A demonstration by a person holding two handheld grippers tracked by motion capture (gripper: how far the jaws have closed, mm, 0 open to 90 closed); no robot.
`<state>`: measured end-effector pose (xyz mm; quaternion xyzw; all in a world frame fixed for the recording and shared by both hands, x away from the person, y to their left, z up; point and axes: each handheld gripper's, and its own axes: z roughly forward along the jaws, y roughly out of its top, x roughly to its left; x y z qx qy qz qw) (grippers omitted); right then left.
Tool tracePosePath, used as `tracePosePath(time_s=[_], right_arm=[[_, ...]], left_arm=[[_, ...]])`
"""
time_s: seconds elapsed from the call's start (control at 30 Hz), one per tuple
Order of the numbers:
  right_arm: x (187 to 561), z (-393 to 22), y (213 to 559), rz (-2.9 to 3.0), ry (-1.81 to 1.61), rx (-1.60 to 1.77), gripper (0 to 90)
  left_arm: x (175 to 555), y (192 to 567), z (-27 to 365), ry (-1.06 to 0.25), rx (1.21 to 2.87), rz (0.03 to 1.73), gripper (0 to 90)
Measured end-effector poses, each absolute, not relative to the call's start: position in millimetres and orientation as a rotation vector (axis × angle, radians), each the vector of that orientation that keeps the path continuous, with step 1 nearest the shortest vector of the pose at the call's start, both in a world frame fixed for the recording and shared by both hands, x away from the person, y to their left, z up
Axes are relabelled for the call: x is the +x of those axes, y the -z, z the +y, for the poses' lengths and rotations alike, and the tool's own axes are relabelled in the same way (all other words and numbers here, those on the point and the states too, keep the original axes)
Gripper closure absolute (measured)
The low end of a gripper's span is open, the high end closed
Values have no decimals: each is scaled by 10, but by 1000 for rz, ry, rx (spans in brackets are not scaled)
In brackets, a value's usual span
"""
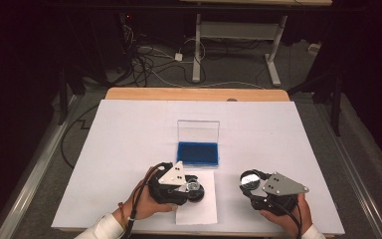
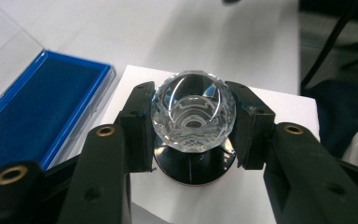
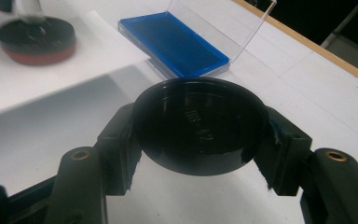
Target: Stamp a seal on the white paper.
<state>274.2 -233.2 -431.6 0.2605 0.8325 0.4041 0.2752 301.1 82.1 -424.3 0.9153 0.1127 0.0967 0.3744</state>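
Observation:
A stamp with a faceted clear crystal knob and a round black base stands on a small white paper sheet. My left gripper is shut on the knob, one pad on each side; in the high view this gripper sits at the sheet's top. From the right gripper view the stamp base shows a red band. My right gripper is shut on a round black cap, held just above the table. In the high view the cap shines, right of the sheet.
An open case with a blue pad and an upright clear lid lies just beyond the sheet, mid-table. White board covers the wooden table. Beyond it are floor cables and a desk frame.

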Motion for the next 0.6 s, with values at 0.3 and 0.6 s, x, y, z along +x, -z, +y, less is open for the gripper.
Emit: tracePosePath(time_s=[0.3,0.6], right_arm=[[2742,-2335,4323,2239,-1079,704,389],[2740,-2330,4321,2240,-1072,704,389]], left_arm=[[3061,4191,894,-358,2368,285,545],[2973,4217,799,-308,2386,196,545]])
